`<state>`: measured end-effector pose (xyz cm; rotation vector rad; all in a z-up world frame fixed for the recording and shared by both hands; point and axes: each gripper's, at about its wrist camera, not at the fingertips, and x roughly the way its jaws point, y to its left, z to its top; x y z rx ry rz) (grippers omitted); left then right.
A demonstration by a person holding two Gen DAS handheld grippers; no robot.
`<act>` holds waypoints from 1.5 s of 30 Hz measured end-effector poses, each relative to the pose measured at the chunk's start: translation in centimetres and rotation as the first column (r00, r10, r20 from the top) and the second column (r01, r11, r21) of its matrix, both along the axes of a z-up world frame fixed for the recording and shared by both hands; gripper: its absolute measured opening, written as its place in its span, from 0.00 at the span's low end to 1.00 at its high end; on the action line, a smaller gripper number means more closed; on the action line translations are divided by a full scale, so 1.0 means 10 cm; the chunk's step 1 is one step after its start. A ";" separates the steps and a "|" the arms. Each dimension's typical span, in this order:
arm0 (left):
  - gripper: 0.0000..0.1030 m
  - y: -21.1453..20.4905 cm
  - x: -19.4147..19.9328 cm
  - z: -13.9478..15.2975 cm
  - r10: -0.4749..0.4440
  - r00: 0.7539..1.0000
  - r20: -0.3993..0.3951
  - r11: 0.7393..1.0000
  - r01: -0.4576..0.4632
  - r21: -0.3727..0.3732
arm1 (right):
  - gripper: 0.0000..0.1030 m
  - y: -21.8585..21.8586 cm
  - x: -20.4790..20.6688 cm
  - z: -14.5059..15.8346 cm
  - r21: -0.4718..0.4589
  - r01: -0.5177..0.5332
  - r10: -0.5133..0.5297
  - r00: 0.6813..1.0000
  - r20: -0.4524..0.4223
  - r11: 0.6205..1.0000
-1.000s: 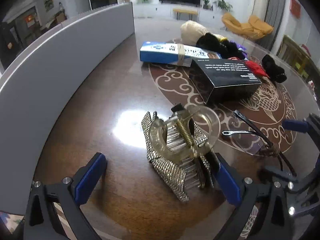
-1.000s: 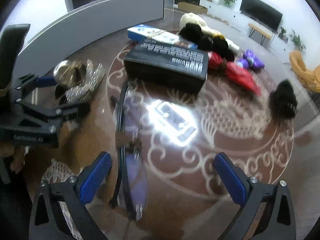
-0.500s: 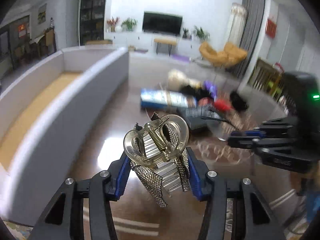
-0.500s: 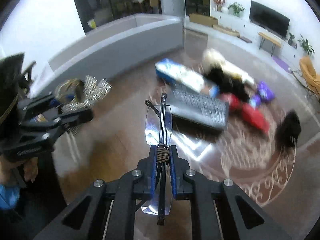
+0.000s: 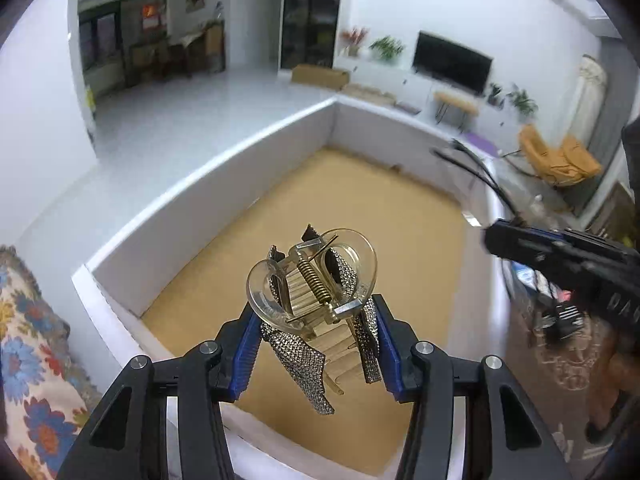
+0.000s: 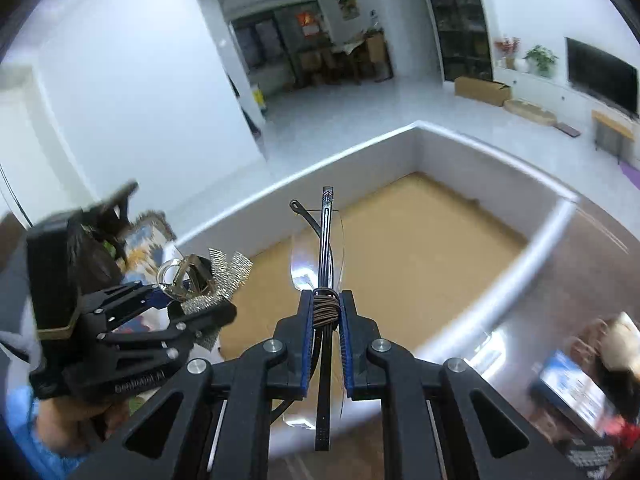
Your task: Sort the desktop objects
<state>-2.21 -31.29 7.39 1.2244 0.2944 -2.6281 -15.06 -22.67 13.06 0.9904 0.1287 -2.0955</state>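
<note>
My left gripper [image 5: 314, 328] is shut on a clear hair claw clip [image 5: 312, 280] with silver rhinestone mesh, held in the air above a white-walled box [image 5: 208, 176] with a tan floor. It also shows in the right wrist view [image 6: 192, 280]. My right gripper [image 6: 326, 320] is shut on folded rimless glasses [image 6: 324, 248] with dark temples, held above the same box [image 6: 480, 168]. The right gripper with the glasses shows at the right of the left wrist view [image 5: 560, 252].
A dark brown patterned table [image 5: 560, 360] lies right of the box. A blue box [image 6: 576, 388] and other blurred items lie on it at the lower right of the right wrist view. A floral cloth [image 5: 24, 340] lies left of the box.
Both grippers closed on their objects, lifted them off the table and swung left. They now hang over the white box instead of the table.
</note>
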 end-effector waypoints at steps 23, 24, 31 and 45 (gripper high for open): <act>1.00 2.46 0.38 -0.07 -0.447 0.875 -0.184 0.882 0.466 0.076 | 1.00 2.65 0.93 -0.75 0.192 0.482 -0.431 0.865 -0.256 0.855; 1.00 2.64 0.31 -0.26 -0.470 0.871 -0.141 0.873 0.483 0.074 | 1.00 2.90 1.00 -0.90 0.235 0.521 -0.473 0.850 -0.233 0.821; 1.00 3.15 0.09 -0.99 -0.493 0.870 -0.002 0.870 0.493 0.024 | 1.00 3.75 1.13 -1.32 0.318 0.628 -0.618 0.773 -0.144 0.710; 1.00 3.25 -0.08 -1.17 -0.487 0.870 0.077 0.870 0.491 -0.046 | 1.00 3.75 1.14 -1.34 0.280 0.634 -0.647 0.761 -0.057 0.721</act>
